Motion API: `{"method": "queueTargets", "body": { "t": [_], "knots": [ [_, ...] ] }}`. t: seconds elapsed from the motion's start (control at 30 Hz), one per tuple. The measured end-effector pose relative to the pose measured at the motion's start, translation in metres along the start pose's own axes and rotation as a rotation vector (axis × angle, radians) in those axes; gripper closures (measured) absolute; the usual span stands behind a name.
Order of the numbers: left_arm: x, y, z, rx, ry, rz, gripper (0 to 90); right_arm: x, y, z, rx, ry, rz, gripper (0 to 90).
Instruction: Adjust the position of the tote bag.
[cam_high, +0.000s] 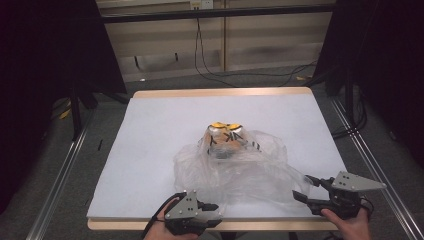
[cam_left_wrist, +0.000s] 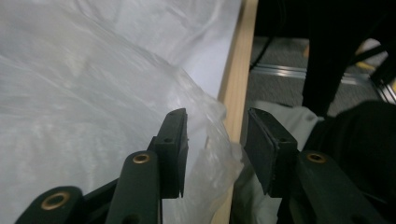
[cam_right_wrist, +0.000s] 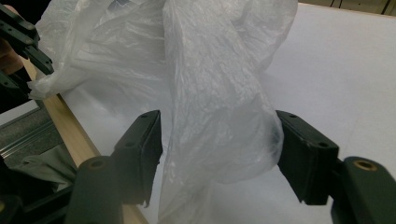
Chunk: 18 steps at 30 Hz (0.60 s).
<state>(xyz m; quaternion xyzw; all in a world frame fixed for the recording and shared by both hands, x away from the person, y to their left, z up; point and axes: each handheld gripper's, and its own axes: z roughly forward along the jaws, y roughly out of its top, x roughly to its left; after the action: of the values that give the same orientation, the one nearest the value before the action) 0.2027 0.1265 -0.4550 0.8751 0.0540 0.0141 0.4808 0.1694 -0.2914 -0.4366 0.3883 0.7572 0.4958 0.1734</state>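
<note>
Centrally placed on white table (cam_high: 150, 150): clear plastic bag (cam_high: 235, 170), crumpled, spreading toward near edge, with orange striped toy (cam_high: 226, 135) at far end. Left gripper (cam_high: 212, 214) at near edge, held low from below, jaws parted around bag's corner, not clamped. Right gripper (cam_high: 306, 188) at near right, angled inward, jaws spread wide around a fold of bag, released.

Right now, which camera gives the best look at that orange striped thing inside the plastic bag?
The high view: the orange striped thing sits mid-table, poking out of the clear plastic bag. Both gripper views show crumpled bag film between open fingers, so they tell you nothing about it.
</note>
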Motion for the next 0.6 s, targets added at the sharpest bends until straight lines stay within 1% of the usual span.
{"method": "queueTargets", "body": {
  "t": [0.03,0.07,0.1,0.13,0.17,0.23,0.27,0.3,0.33,0.37,0.4,0.43,0.47,0.5,0.53,0.57,0.6],
  "knots": [
    [0.0,0.0,0.0,0.0,0.0,0.0,59.6,0.0,0.0,0.0,0.0,0.0,0.0,35.4],
    [0.002,-0.003,0.001,0.016,-0.005,-0.006,59.6,0.0,0.0,0.001,0.002,0.003,0.0,37.1],
    [0.004,-0.006,0.003,0.031,0.006,-0.022,60.3,0.0,-0.001,0.002,0.01,0.003,0.002,39.9],
    [0.004,-0.006,0.003,0.031,0.006,-0.022,60.3,0.0,-0.001,0.002,0.01,0.003,0.002,39.9],
    [0.006,-0.008,0.004,0.034,0.011,-0.028,60.3,-0.001,-0.001,0.002,0.011,0.007,0.001,41.9],
    [0.006,-0.008,0.007,0.052,0.003,-0.017,60.1,-0.002,-0.002,0.004,0.023,0.015,0.002,46.7],
    [0.006,-0.008,0.007,0.052,0.003,-0.017,61.7,-0.002,-0.002,0.004,0.023,0.015,0.002,46.7],
    [0.005,-0.008,0.008,0.058,0.008,-0.014,61.7,-0.003,-0.002,0.005,0.029,0.018,-0.001,49.8],
    [0.005,-0.009,0.008,0.067,0.013,-0.013,63.3,-0.003,-0.002,0.005,0.031,0.022,0.0,51.3],
    [0.006,-0.009,0.008,0.088,0.008,-0.009,65.0,-0.003,-0.003,0.005,0.032,0.022,0.0,53.4],
    [0.006,-0.01,0.01,0.089,0.008,-0.009,67.1,-0.003,-0.003,0.006,0.036,0.025,0.002,56.0],
    [0.006,-0.01,0.01,0.121,0.032,0.004,68.4,-0.003,-0.003,0.006,0.037,0.028,0.003,57.7],
    [0.006,-0.011,0.014,0.134,0.028,0.0,73.8,-0.004,-0.003,0.007,0.04,0.033,0.0,61.9],
    [0.006,-0.011,0.014,0.134,0.028,0.0,76.0,-0.004,-0.003,0.007,0.04,0.033,0.0,61.9],
    [0.006,-0.011,0.014,0.134,0.033,-0.004,76.0,-0.004,-0.003,0.007,0.042,0.033,-0.002,63.7],
    [0.006,-0.011,0.014,0.135,0.027,-0.006,82.3,-0.004,-0.002,0.008,0.049,0.036,0.0,69.3],
    [0.008,-0.011,0.012,0.149,0.023,-0.015,84.8,-0.004,-0.002,0.008,0.049,0.039,-0.002,72.1]
  ]
}}
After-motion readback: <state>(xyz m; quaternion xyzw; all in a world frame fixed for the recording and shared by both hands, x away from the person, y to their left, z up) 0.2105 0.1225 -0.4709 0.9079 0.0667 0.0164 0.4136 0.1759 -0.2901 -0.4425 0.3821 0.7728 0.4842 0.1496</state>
